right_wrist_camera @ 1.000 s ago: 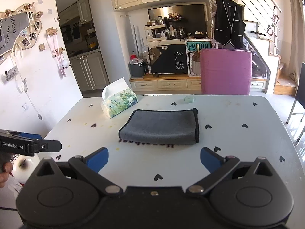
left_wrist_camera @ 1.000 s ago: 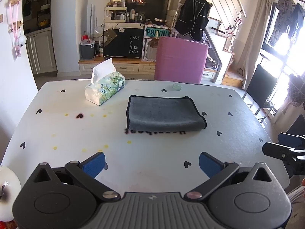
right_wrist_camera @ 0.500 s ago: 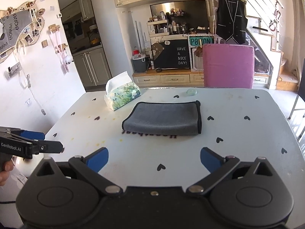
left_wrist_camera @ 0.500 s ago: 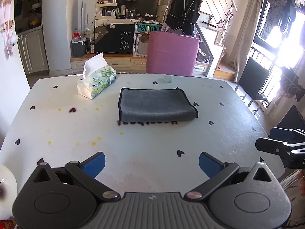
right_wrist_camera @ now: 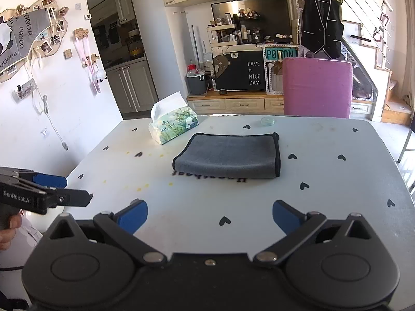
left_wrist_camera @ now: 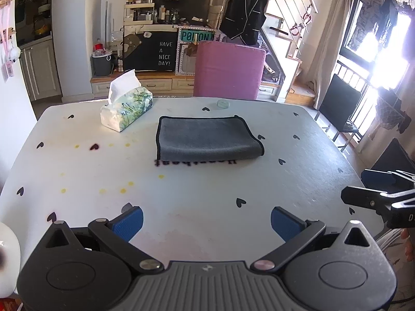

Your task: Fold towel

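Towel straight ahead of both tools, well apart from them.

The towel (left_wrist_camera: 207, 137) lay flat on the worktop (left_wrist_camera: 77, 171), already doubled, its long axis running left to right, the rounded fold toward the tools. The left tool (left_wrist_camera: 206, 223) and the right tool (right_wrist_camera: 210, 217) were both wide open and empty, above the near edge. Neither seemed clearly nearer; each faced one short end.

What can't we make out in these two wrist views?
- Printed word on the table: the towel covers its top edge in both views, unreadable.
- Towel layer count: only the top surface shows.
- Small round object near the far edge: too small to identify.
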Tool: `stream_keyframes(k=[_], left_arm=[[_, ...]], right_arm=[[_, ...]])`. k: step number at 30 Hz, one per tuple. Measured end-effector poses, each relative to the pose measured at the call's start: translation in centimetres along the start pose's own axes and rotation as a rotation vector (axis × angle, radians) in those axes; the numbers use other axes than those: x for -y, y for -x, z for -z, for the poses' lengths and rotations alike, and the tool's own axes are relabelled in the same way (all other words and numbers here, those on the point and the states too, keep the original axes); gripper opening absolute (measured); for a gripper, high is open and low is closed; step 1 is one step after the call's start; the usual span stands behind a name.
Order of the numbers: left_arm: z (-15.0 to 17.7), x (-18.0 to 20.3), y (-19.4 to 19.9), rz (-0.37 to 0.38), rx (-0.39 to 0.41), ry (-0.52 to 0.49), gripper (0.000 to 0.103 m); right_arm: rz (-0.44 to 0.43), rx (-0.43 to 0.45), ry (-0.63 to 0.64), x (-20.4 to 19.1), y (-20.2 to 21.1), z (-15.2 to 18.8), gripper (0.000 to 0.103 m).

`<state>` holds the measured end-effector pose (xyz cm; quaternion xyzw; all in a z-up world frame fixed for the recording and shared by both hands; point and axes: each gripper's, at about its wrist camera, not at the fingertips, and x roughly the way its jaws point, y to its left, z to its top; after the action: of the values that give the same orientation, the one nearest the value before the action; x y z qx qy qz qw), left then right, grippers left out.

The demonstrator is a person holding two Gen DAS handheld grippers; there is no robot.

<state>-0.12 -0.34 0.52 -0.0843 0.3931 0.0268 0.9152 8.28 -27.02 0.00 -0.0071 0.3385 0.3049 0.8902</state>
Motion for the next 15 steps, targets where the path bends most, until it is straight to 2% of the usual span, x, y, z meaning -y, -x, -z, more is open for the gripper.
stream_keyframes(k=[15], left_arm=[[0.11,-0.02,0.05,0.001,0.007,0.000,0.103]], right_arm=[[-0.009,-0.011,0.001,-0.19,-0.24,0.06,0.103]])
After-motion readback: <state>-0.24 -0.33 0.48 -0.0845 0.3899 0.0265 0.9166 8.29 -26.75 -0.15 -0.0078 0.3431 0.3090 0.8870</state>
